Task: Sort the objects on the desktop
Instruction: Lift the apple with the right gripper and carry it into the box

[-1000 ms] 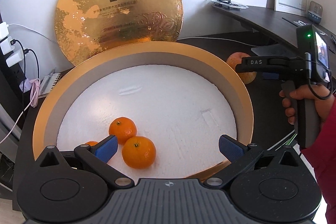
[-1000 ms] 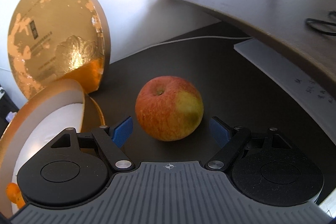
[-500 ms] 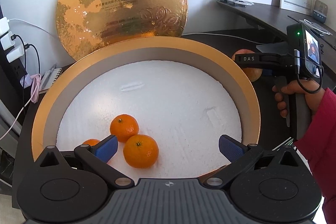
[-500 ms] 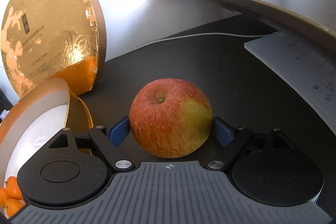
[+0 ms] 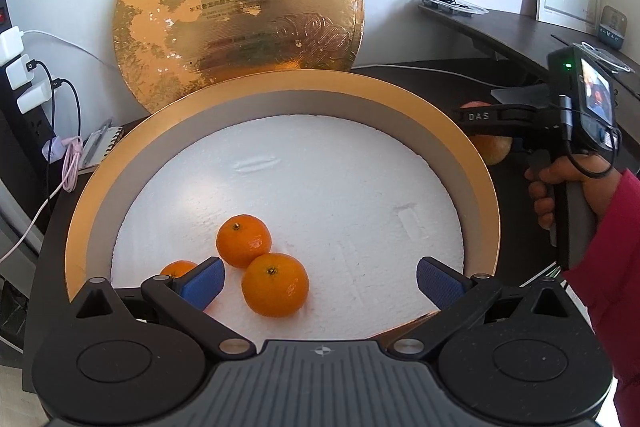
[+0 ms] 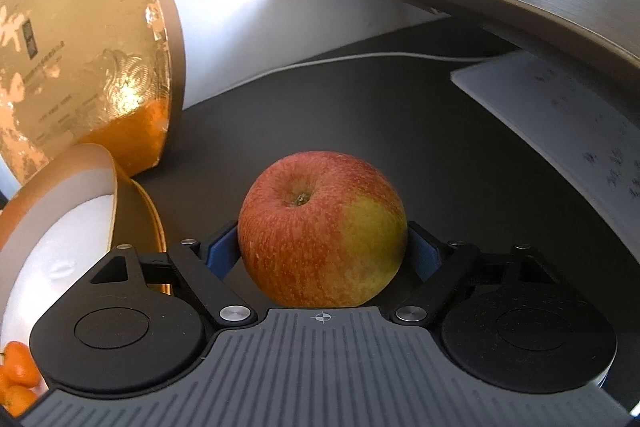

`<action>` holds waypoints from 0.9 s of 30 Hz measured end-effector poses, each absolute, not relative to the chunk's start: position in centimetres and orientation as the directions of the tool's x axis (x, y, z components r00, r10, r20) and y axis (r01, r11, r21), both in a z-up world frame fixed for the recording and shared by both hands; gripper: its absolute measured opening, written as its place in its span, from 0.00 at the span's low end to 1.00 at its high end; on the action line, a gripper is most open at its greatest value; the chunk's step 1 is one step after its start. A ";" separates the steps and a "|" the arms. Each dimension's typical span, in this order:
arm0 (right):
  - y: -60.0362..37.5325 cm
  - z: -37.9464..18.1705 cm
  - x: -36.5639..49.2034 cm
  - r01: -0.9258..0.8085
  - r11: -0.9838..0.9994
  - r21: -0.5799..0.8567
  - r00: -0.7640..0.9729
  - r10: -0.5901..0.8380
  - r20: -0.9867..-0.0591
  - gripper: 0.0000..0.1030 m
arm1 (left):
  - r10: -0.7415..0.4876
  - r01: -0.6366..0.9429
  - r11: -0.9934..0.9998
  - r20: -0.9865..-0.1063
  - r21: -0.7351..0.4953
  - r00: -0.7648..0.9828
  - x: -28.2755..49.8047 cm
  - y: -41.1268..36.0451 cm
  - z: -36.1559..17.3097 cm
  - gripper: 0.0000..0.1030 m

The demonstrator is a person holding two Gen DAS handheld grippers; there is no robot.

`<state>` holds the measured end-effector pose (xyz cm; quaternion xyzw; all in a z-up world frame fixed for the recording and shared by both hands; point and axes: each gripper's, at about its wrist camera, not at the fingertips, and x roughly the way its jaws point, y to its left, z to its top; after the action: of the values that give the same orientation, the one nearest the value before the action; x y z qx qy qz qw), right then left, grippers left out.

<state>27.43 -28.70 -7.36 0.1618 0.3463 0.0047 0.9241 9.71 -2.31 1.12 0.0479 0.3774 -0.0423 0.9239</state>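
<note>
Right wrist: my right tongs have just been closing around the apple on the dark counter, pads touching both flanks. Smooth waxy round skin, so an off-centre squeeze could roll it out. Left tongs gape over the foam-lined gold box, empty.

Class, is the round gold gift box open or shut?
Open. The round gold gift box shows its white foam floor, and its gold lid stands on edge behind it against the wall.
</note>
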 end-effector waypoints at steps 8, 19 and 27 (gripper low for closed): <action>-29.0 -5.7 22.2 0.129 0.941 0.314 0.778 0.100 -0.620 0.83 | -0.067 0.119 0.992 -0.677 0.031 0.733 7.6 -1.5 1.8 1.00; -24.6 1.5 16.0 0.009 0.963 0.269 0.854 0.133 -0.504 0.83 | -0.043 0.042 0.999 -0.641 -0.017 0.766 3.5 2.9 2.7 1.00; -16.4 3.5 16.5 -0.167 0.958 0.233 0.819 0.266 -0.509 0.83 | 0.037 -0.097 0.993 -0.627 -0.061 0.778 1.6 8.5 2.5 1.00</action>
<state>16.46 -16.41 3.54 0.0891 0.2787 0.1139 0.9494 1.58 8.53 2.52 -0.0449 0.3314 0.0355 0.9417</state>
